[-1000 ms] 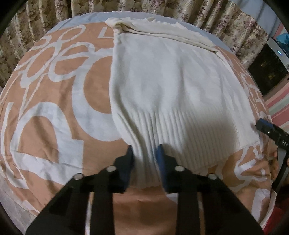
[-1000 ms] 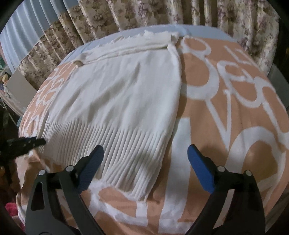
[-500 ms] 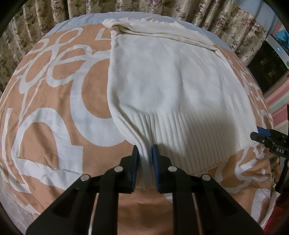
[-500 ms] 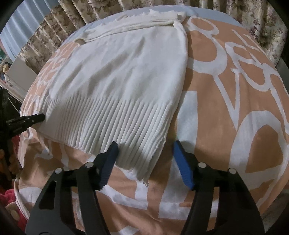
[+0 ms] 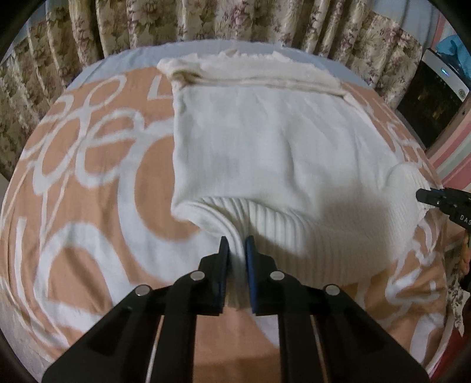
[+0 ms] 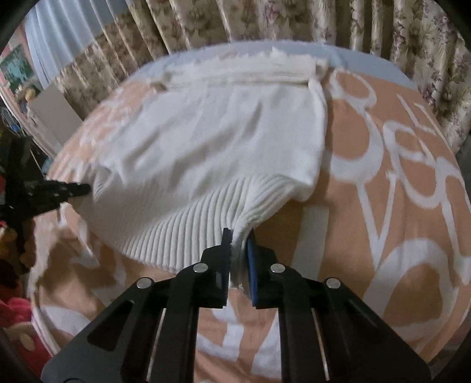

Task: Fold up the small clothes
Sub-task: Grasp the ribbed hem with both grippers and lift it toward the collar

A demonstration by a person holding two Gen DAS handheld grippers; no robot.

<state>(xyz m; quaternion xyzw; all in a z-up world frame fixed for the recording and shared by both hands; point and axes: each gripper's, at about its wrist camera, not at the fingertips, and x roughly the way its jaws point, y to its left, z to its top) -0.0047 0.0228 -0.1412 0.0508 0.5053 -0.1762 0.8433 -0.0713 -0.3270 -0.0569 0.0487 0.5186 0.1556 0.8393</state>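
Observation:
A white knit sweater (image 5: 265,141) lies flat on an orange bedspread with white lettering (image 5: 88,176), its ribbed hem nearest to me. My left gripper (image 5: 235,241) pinches the hem's left corner, its jaws still closing on the fabric. In the right wrist view, my right gripper (image 6: 239,234) pinches the right corner of the sweater (image 6: 212,141), with jaws closing on the ribbing as well. Both corners are raised a little off the bedspread (image 6: 397,176). Each gripper shows at the other view's edge: the right gripper (image 5: 426,196), the left gripper (image 6: 79,188).
Floral curtains (image 5: 206,23) hang behind the bed's far edge. A dark appliance with a white frame (image 5: 432,103) stands at the right, a grey panel (image 6: 53,115) at the left, and red fabric (image 6: 11,309) beside the bed's near left corner.
The right jaws went from wide open to pinched on the hem's right corner. The left jaws tightened on the left corner. Both corners have lifted, bunching the ribbed hem.

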